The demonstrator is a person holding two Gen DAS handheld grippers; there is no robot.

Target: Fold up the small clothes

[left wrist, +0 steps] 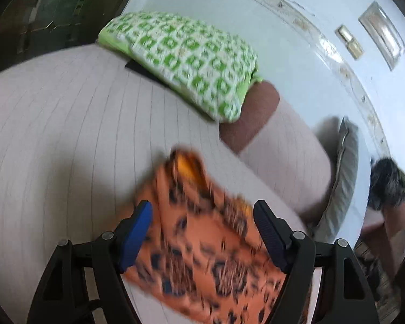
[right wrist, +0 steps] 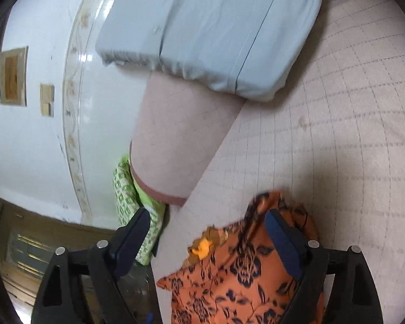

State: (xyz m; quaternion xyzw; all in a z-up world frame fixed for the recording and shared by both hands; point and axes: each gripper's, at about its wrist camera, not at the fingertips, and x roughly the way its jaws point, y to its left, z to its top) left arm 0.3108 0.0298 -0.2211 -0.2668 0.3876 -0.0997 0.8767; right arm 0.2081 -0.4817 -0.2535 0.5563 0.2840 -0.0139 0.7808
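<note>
Pale pink bedding with a thin grid of lines is covering the bed (left wrist: 67, 135), which is sitting against a glossy white tiled wall (left wrist: 297, 5) carrying a floral border strip. On this bed an orange garment printed with dark flowers (left wrist: 210, 248) is lying bunched rather than flat. In the left wrist view, which is blurred by motion, its long axis is running from the lower right of the frame up toward the middle, ending in a crumpled end with a bright orange-yellow patch. In the right wrist view the same garment (right wrist: 243, 275) is occupying the lower centre and right, its puckered end with the yellow patch pointing toward the bed's edge.

The left gripper (left wrist: 202, 210) is standing wide open, its blue-padded fingers straddling the cloth, one at each side; whether the pads are touching the fabric cannot be told. The right gripper (right wrist: 208, 218) is likewise spread wide, holding nothing; its right finger is overlapping the raised fold of the garment, while its left finger is hanging past the bed's edge.

A green-and-white patterned pillow (left wrist: 183, 59) is resting at the far edge of the bed in the left view, well apart from the garment. A folded pale blue quilt (right wrist: 216, 32) is lying on the bed in the right view, beside the wall.
</note>
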